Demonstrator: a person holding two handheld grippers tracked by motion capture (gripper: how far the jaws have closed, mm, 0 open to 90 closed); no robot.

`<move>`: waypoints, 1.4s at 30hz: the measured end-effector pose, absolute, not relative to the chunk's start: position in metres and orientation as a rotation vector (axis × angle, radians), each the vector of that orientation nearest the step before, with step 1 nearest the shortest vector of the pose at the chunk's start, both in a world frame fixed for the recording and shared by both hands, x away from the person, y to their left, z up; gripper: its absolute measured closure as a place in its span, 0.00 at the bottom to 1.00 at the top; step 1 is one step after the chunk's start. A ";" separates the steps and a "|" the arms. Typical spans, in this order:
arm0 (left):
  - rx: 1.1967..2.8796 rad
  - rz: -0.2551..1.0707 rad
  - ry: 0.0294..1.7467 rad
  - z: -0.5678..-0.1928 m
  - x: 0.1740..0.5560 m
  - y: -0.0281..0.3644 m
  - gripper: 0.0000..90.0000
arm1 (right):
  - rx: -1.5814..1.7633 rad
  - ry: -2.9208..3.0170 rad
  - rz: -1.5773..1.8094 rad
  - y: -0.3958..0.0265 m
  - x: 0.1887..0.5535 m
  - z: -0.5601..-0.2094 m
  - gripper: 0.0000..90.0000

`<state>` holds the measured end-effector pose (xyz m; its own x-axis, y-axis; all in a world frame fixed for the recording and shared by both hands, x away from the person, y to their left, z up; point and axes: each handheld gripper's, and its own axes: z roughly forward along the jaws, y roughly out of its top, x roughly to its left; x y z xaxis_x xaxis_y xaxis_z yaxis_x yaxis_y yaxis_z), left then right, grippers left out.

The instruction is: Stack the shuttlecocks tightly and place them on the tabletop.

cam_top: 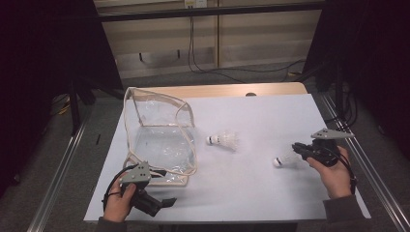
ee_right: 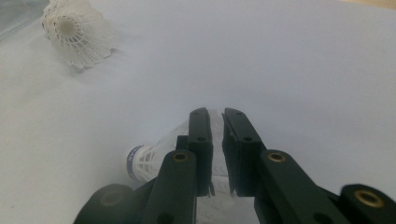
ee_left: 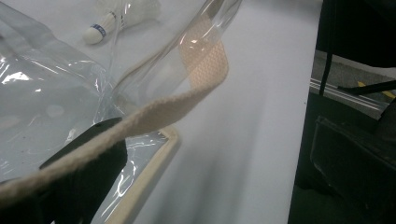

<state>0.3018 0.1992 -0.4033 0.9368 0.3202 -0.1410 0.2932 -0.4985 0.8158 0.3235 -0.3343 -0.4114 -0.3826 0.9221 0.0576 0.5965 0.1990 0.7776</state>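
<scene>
A clear plastic bag (cam_top: pixel 162 140) with beige trim stands open on the white table (cam_top: pixel 261 193). Its beige strap (ee_left: pixel 205 79) runs across one black jaw in the left gripper view. My left gripper (cam_top: pixel 163 201) sits at the bag's near corner, and its grip is not visible. One white shuttlecock (cam_top: pixel 285 159) lies at the right. My right gripper (cam_top: pixel 297 149) is shut on its feather skirt, with the cork (ee_right: pixel 137 161) sticking out left of the jaws (ee_right: pixel 215 114). A second shuttlecock (cam_top: pixel 225 140) lies loose mid-table, also visible in the right gripper view (ee_right: pixel 77 32).
The table's near edge runs just below both hands. Metal rails (cam_top: pixel 63 164) flank the table on both sides. Cables (cam_top: pixel 232 70) trail on the floor beyond the far edge. White tabletop lies open between the bag and my right hand.
</scene>
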 end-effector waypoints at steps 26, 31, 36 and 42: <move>2.120 0.039 0.439 -0.403 0.301 0.199 0.04 | 1.420 2.025 1.056 -0.336 0.318 -0.398 0.81; 2.120 0.037 0.432 -0.403 0.301 0.199 0.04 | 1.430 2.021 1.052 -0.336 0.318 -0.399 0.68; 2.127 0.038 0.425 -0.403 0.302 0.199 0.04 | 1.441 2.026 1.076 -0.333 0.320 -0.400 0.51; 2.127 0.039 0.424 -0.403 0.302 0.199 0.04 | 1.483 2.022 1.090 -0.333 0.322 -0.407 0.31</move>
